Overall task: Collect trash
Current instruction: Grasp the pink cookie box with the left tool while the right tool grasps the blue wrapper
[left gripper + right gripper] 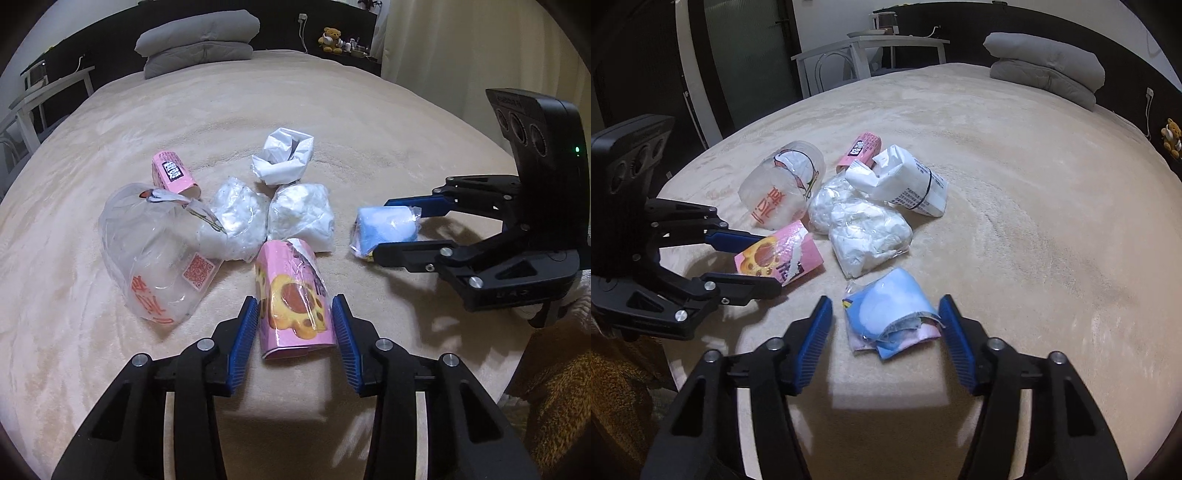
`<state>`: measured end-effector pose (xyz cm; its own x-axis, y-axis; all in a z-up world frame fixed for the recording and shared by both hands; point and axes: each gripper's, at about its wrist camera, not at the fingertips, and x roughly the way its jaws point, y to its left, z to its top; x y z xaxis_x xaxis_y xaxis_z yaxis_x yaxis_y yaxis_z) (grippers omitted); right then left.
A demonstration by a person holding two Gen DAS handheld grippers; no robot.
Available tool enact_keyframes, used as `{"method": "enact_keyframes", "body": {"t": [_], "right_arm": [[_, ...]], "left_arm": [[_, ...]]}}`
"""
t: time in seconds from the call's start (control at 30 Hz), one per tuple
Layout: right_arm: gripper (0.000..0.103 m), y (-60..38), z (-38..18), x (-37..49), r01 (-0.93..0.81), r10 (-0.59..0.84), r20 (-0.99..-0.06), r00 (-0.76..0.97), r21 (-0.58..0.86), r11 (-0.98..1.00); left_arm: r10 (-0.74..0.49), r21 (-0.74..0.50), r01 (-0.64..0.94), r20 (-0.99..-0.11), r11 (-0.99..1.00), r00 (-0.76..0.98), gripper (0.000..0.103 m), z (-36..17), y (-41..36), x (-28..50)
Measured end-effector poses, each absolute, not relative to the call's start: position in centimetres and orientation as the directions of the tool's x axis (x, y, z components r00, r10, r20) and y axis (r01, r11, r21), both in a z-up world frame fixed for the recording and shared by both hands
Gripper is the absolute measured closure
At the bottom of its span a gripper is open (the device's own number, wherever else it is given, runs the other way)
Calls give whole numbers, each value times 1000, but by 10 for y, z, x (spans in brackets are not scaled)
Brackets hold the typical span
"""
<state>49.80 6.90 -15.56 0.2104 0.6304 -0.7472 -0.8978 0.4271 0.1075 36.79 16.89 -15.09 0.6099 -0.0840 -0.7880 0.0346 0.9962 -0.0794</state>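
Trash lies in a cluster on a beige bed. My left gripper (295, 325) straddles a pink box with a paw print (291, 299), pads close beside it or touching; it also shows in the right wrist view (779, 254). My right gripper (884, 328) is open around a blue wrapper packet (890, 314), with gaps both sides; the packet also shows in the left wrist view (386, 229). Behind lie a clear plastic cup (155, 251), two white plastic bags (301, 214), a second pink box (171, 177) and crumpled white paper (284, 158).
The beige blanket (369, 122) covers the bed. Folded grey pillows (199, 40) sit at the head. A teddy bear (330, 38) sits on the headboard shelf. A white table (871, 48) stands beside the bed. A yellow-brown fabric (554, 406) lies at the near corner.
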Motion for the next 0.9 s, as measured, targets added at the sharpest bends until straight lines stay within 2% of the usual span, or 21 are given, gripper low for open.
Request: {"method": "enact_keyframes", "body": {"t": [0.27, 0.57, 0.63, 0.67, 0.7, 0.9], "right_arm": [[58, 69, -153, 490, -899, 621, -751, 225, 86, 429], [63, 59, -143, 477, -885, 627, -751, 205, 132, 447], [60, 63, -148, 474, -883, 610, -759, 227, 104, 458], [56, 65, -152, 473, -880, 601, -765, 231, 99, 465], [47, 67, -156, 473, -881, 594, -773, 224, 99, 462], [48, 74, -164, 470, -890, 596, -767, 238, 74, 450]], "left_arm": [[-91, -101, 20, -770, 995, 631, 62, -139, 172, 361], [-86, -121, -5, -740, 993, 667, 62, -126, 172, 341], [-91, -133, -9, -727, 991, 681, 62, -120, 172, 337], [-91, -134, -10, -721, 991, 687, 62, -118, 172, 335], [-91, -136, -10, -717, 991, 691, 62, -117, 171, 333], [-97, -145, -11, -711, 989, 697, 62, -114, 170, 329]]}}
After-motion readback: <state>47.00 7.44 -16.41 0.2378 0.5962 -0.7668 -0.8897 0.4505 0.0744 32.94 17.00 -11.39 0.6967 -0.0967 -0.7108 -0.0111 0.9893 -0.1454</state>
